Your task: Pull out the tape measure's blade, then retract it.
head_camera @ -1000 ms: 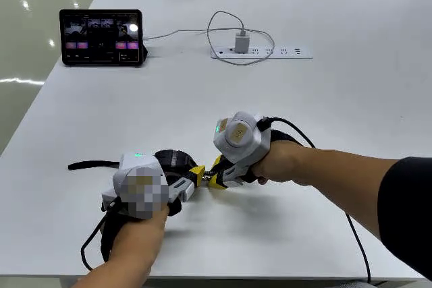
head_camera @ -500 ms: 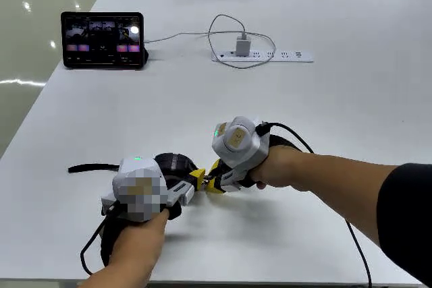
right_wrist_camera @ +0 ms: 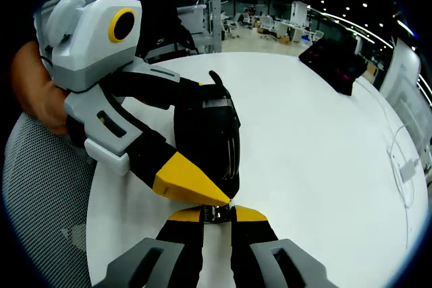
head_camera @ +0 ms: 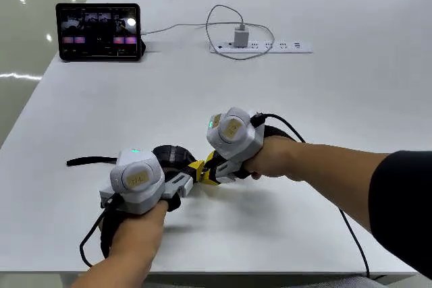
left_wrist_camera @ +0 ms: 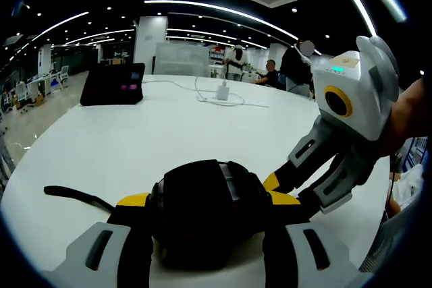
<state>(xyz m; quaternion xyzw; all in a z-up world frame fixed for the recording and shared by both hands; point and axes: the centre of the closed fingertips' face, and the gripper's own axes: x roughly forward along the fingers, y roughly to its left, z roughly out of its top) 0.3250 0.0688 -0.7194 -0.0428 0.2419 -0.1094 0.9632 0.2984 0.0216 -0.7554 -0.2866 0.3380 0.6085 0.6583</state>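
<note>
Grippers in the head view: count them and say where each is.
2. The left gripper holds the black tape measure near the front edge of the table; the right gripper, just right of it, pinches the blade tip.

Black plastic tape measure [left_wrist_camera: 202, 210] clamped in left gripper [left_wrist_camera: 206, 199]: matt case, glossier ribbed side. Small metal blade hook [right_wrist_camera: 217, 211] between right gripper [right_wrist_camera: 217, 216] tips: bare, shiny. Gripper shells smooth matt grey plastic, tips matt yellow. White tabletop [head_camera: 283, 234] beneath both claws: smooth, faint sheen.
</note>
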